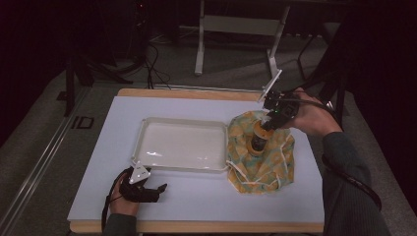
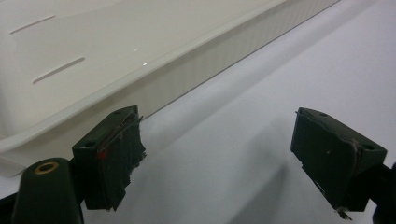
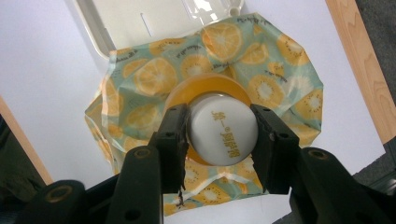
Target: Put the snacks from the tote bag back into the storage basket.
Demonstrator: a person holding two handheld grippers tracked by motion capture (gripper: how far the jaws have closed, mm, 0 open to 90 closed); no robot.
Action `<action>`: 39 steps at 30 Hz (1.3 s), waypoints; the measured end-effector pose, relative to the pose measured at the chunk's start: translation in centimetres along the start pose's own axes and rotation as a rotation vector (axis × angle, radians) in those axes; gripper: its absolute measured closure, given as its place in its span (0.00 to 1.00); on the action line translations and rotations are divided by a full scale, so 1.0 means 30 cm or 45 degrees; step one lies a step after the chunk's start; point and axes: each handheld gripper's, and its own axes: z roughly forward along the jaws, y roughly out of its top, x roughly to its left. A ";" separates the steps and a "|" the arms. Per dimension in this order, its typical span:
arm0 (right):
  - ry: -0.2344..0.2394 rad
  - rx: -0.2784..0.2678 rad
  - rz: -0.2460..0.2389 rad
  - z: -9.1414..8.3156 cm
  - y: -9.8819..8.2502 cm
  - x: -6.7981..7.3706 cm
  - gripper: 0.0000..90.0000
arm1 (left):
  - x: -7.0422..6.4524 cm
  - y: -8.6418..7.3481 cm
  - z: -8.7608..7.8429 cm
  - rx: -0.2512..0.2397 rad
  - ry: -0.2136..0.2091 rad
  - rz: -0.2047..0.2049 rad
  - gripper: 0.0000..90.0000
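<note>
An amber bottle (image 1: pixel 258 141) with a white cap (image 3: pixel 223 135) stands over a fruit-print cloth bag (image 1: pixel 261 164) at the right of the white table. My right gripper (image 1: pixel 270 123) comes down on it from above, its jaws shut on the cap's sides (image 3: pixel 219 113). Whether the bottle's base rests on the cloth I cannot tell. The bag (image 3: pixel 154 79) lies spread flat under the bottle, its drawstrings loose. My left gripper (image 1: pixel 160 188) lies low on the table near the front left corner of a white tray (image 1: pixel 182 121), open, with nothing between its jaws (image 2: pixel 217 135).
The white tray (image 2: pixel 210 60) sits mid-table with its right end touching the bag (image 3: pixel 121 18). Bare white tabletop (image 1: pixel 221 196) runs along the front. A wooden edge (image 1: pixel 196 92) borders the table's far side, with a metal stand's legs on the floor beyond.
</note>
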 end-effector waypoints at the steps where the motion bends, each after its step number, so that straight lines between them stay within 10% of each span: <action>1: 0.000 -0.002 -0.004 -0.002 0.002 0.001 0.66 | 0.000 0.000 0.000 -0.002 -0.001 0.000 0.19; 39: -0.011 -0.053 -0.070 -0.081 0.092 0.037 0.66 | 0.000 -0.001 0.000 -0.006 -0.002 -0.002 0.19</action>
